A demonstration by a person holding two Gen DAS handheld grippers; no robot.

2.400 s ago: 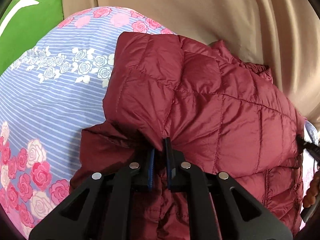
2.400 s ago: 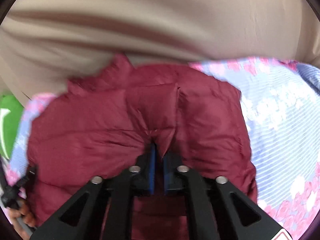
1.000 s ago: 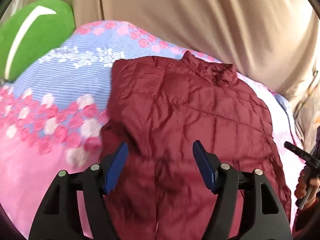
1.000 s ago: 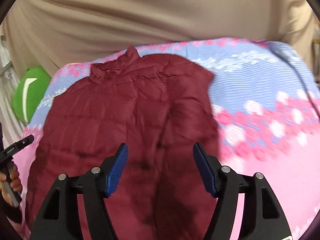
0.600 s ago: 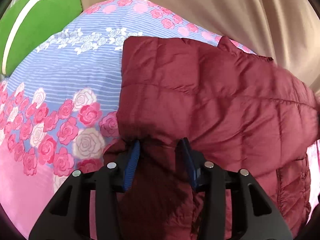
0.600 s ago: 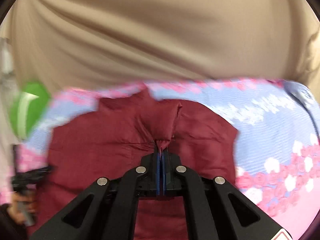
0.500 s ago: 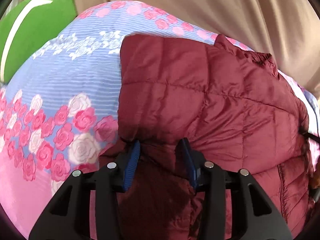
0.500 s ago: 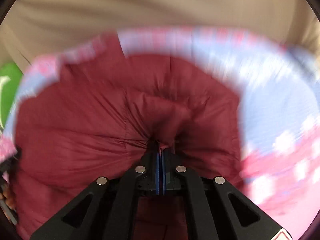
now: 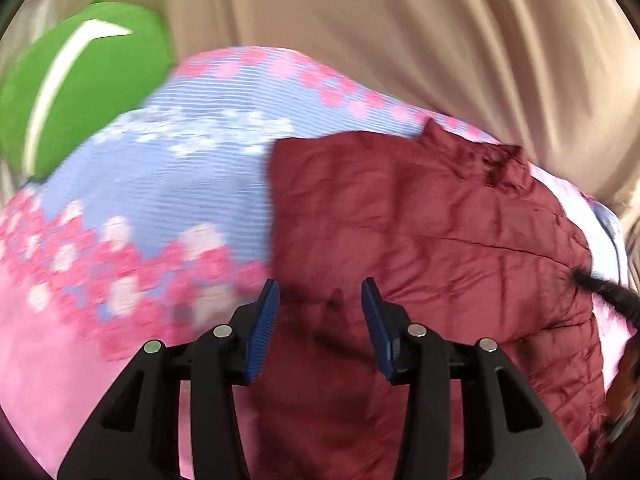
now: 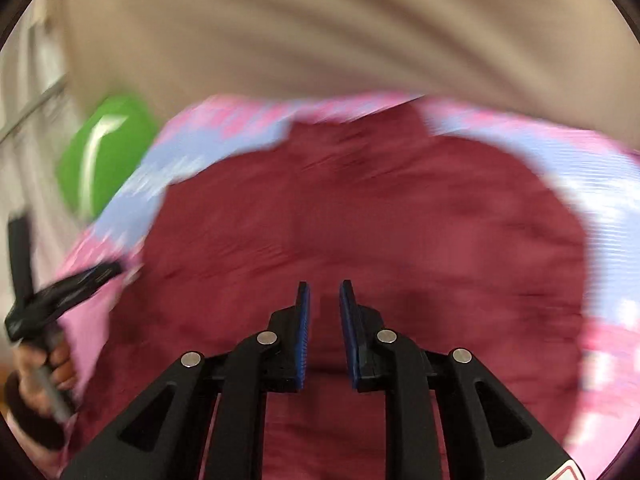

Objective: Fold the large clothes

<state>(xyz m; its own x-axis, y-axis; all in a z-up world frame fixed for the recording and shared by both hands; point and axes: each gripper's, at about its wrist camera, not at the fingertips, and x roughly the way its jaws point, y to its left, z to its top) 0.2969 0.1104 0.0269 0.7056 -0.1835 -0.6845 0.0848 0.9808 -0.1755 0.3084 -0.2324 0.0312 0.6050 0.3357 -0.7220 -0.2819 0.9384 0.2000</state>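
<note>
A dark red quilted jacket lies spread on a floral pink and blue bedsheet, its collar toward the far side. My left gripper is open and empty above the jacket's left edge. In the right wrist view the jacket fills the middle, blurred by motion. My right gripper is open with a narrow gap, empty, above the jacket's near part. The right gripper's tip shows at the right edge of the left wrist view. The left gripper and the hand holding it show at the left of the right wrist view.
A green cushion with a white stripe lies at the bed's far left and also shows in the right wrist view. A beige curtain hangs behind the bed.
My right gripper has let go of the jacket and opened a little. My left gripper has opened wider and pulled back off the jacket's fold. Both views have drawn back from the jacket.
</note>
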